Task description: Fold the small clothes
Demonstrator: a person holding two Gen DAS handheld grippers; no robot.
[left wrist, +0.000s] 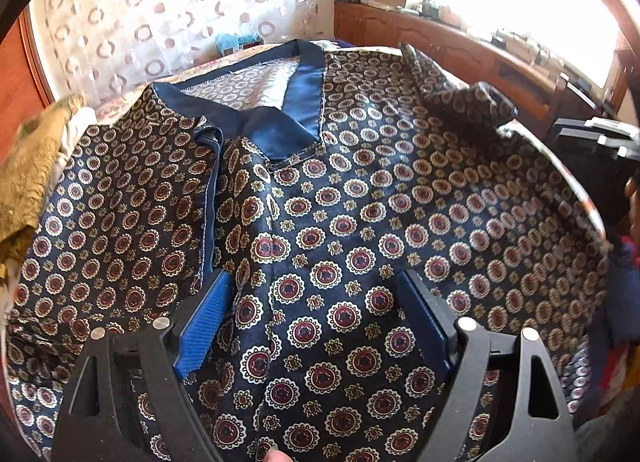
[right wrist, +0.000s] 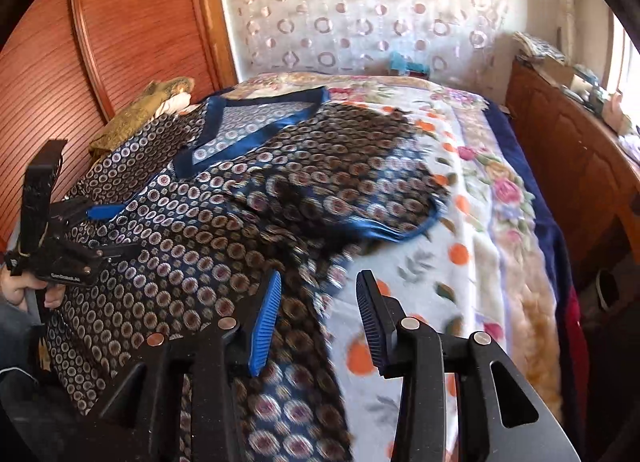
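Satin-like navy top (left wrist: 340, 221) with medallion print lies spread beneath your left gripper (left wrist: 316, 322), whose jaws stand wide and empty above its middle, likely steadying the next fold. From the right wrist, your right gripper (right wrist: 316, 322) is released, the garment's edge between its jaws ungripped. Underneath is a floral blanket (right wrist: 472, 221), with wooden panelling (right wrist: 120, 41) behind.

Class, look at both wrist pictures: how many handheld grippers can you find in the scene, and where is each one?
2. The left gripper hovers over the patterned shirt, jaws wide. The right gripper is at the shirt's edge by the floral blanket, jaws apart.
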